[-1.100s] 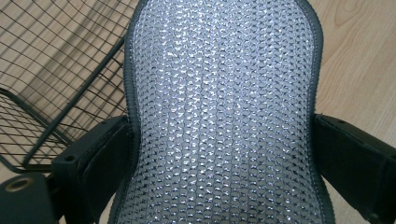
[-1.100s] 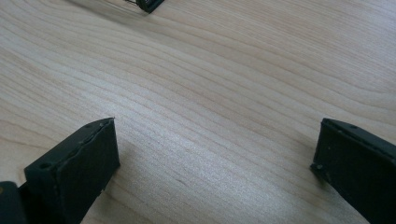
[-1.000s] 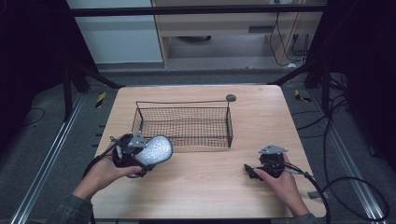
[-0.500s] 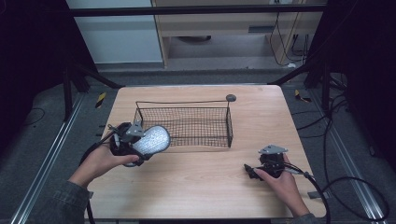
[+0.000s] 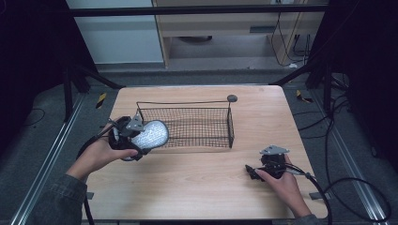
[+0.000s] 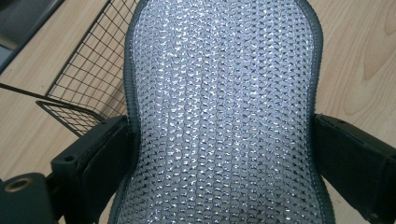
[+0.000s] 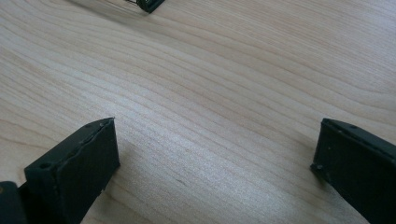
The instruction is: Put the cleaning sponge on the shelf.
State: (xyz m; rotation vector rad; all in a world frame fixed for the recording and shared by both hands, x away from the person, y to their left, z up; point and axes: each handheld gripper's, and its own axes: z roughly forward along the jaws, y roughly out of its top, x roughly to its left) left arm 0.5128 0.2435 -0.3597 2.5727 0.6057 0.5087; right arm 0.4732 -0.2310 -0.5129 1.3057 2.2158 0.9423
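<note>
We grip the silver mesh insole (image 6: 224, 116) across its waist with the left gripper (image 5: 127, 136), jaws clenched, poised at the wire basket's (image 5: 197, 126) left end for dropping in. Our right gripper (image 5: 263, 169) rests released on the surface (image 5: 197, 183).

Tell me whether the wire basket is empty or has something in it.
Empty, as far as shown. The wire basket has bare mesh inside; the silver pad sits clamped in the left gripper at its left end, not yet inside.
</note>
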